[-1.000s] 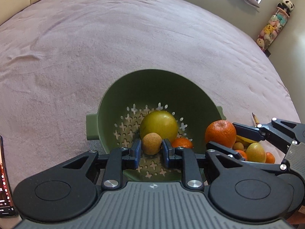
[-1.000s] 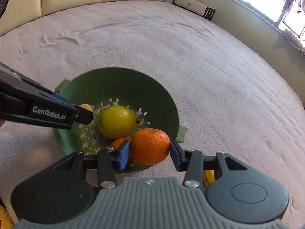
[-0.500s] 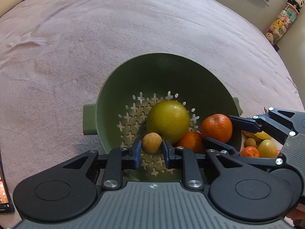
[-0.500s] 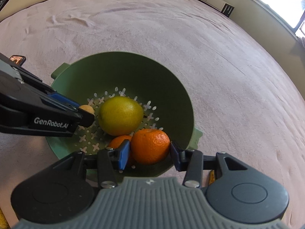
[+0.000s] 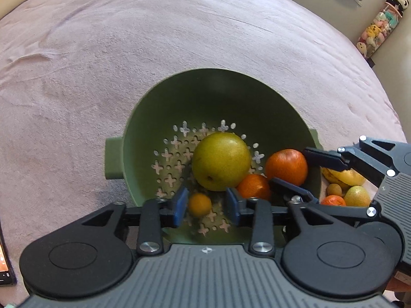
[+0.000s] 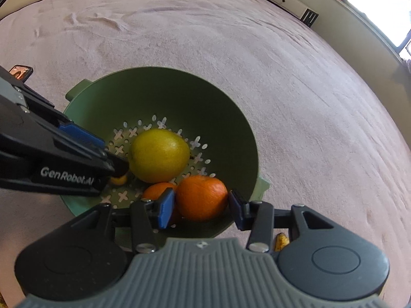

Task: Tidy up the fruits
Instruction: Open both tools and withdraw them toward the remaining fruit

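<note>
A green colander bowl [image 5: 143,133] [image 6: 231,138] sits on a pink cover. In it lie a big yellow-green fruit [image 5: 221,160] [image 6: 159,157] and a small orange [image 5: 253,186] [image 6: 156,188]. My left gripper [image 5: 205,205] [image 6: 120,166] hangs low inside the bowl and its jaws are opening. A small round tan fruit [image 5: 199,204] [image 6: 118,179] lies between the pads, with a gap on its right side. My right gripper [image 6: 201,211] [image 5: 289,166] is shut on a larger orange [image 6: 201,196] [image 5: 286,165], held just inside the bowl's near right wall.
Outside the bowl to the right lie a banana [image 5: 344,177] [image 6: 281,241], a small tan fruit [image 5: 335,189], a mandarin [image 5: 333,200] and a yellow-green fruit [image 5: 357,195]. A phone [image 6: 20,70] [image 5: 3,264] lies left of the bowl. The pink cover stretches wide beyond.
My left jaws have parted and the small tan fruit now lies loose on the bowl's floor. The right gripper with its orange has sunk from above the rim into the bowl.
</note>
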`<action>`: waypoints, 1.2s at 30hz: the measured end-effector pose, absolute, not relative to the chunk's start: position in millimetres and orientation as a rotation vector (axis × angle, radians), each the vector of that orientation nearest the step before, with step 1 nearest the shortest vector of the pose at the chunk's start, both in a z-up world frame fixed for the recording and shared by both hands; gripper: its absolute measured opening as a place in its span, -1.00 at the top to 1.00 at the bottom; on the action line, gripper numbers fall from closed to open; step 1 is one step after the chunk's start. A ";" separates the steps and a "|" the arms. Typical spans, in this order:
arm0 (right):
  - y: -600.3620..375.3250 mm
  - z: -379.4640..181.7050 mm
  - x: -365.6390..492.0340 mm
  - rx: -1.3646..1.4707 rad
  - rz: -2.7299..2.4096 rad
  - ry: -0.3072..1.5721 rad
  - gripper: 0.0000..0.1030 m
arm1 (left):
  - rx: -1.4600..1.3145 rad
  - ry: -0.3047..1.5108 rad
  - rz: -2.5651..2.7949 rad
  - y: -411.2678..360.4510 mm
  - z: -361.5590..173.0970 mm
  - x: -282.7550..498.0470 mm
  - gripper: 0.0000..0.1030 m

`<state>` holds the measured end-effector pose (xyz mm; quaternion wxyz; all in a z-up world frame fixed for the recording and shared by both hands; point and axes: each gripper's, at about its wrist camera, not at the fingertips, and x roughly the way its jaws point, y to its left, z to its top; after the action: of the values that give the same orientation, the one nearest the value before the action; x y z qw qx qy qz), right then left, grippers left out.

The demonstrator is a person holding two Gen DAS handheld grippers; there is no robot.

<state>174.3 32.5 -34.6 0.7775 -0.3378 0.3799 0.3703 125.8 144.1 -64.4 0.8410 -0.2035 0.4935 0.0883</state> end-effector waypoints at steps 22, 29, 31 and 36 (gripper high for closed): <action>-9.7 11.0 150.7 -0.599 0.663 0.728 -0.12 | -0.344 0.907 0.126 119.4 -15.6 109.1 -0.53; -43.2 23.5 133.6 -0.514 0.577 0.710 -0.17 | -0.319 0.805 0.112 107.2 -0.1 97.0 -0.54; -53.1 25.5 128.0 -0.491 0.553 0.709 -0.18 | -0.321 0.782 0.104 103.1 3.2 93.2 -0.54; -77.0 26.5 110.7 -0.442 0.503 0.715 -0.19 | -0.309 0.731 0.066 90.2 11.6 83.9 -0.54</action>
<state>110.7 -77.0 26.5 0.8824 -0.2120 0.3436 0.2417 83.9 90.2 11.6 0.9218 -0.1503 0.3559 0.0319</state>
